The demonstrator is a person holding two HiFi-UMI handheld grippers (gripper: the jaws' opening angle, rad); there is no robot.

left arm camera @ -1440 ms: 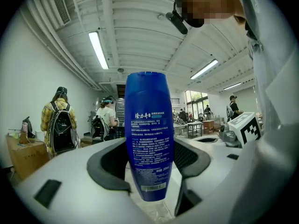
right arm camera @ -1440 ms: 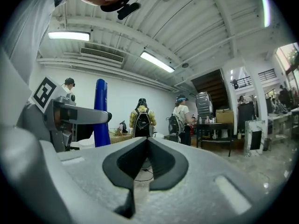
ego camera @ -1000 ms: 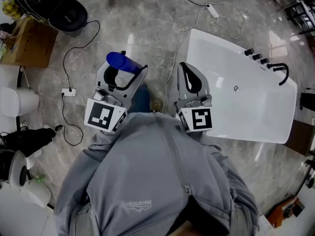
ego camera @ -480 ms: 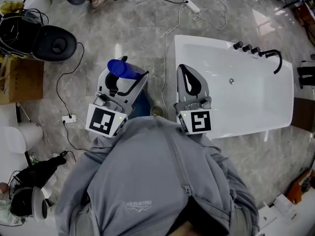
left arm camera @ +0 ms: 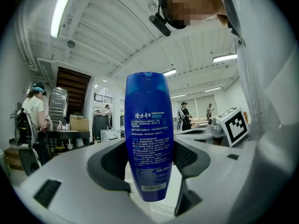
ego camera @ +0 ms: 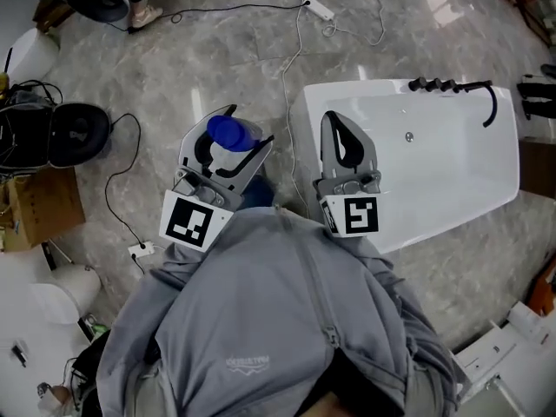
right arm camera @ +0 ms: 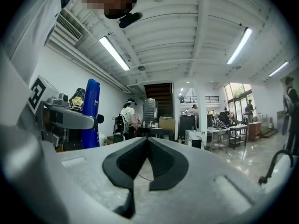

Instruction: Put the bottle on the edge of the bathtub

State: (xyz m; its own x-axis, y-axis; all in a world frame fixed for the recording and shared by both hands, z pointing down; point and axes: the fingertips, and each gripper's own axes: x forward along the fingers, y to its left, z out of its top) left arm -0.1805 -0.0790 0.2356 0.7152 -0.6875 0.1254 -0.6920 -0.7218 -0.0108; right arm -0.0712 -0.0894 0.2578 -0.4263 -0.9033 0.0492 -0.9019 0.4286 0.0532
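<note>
Head view: left gripper is clamped on the blue bottle, which is seen end-on, so no label shows. The bottle is held over the floor just beside the white bathtub, not on its rim. Right gripper is over the tub's near edge.

Left gripper view: both jaws press the bottle's sides. White Chinese characters head the label; the fine print and barcode are too small to read.

Right gripper view: jaws together, nothing between them. The bottle at left is partly hidden and its print is illegible.
</note>
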